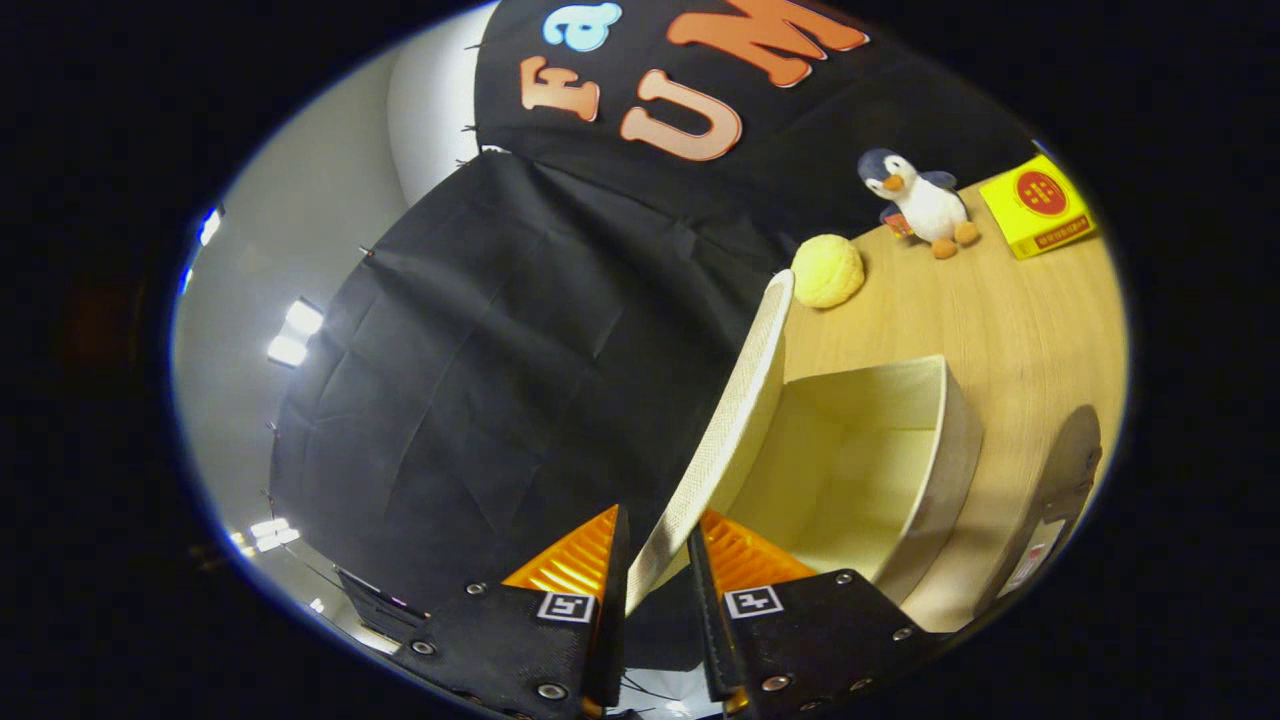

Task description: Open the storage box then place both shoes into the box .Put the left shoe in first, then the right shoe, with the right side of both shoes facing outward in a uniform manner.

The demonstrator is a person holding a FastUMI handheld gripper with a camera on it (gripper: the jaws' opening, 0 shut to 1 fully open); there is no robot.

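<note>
Tongs (657, 560) clenched on raised lid (735, 420) of open storage box (900, 480), its pale interior bare.

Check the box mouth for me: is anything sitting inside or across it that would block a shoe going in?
Nothing visible does. The gripper is shut on the lid, holding it raised off the storage box, whose visible interior is bare. The yellow ball, penguin toy and yellow carton lie beyond the box on the table.
</note>
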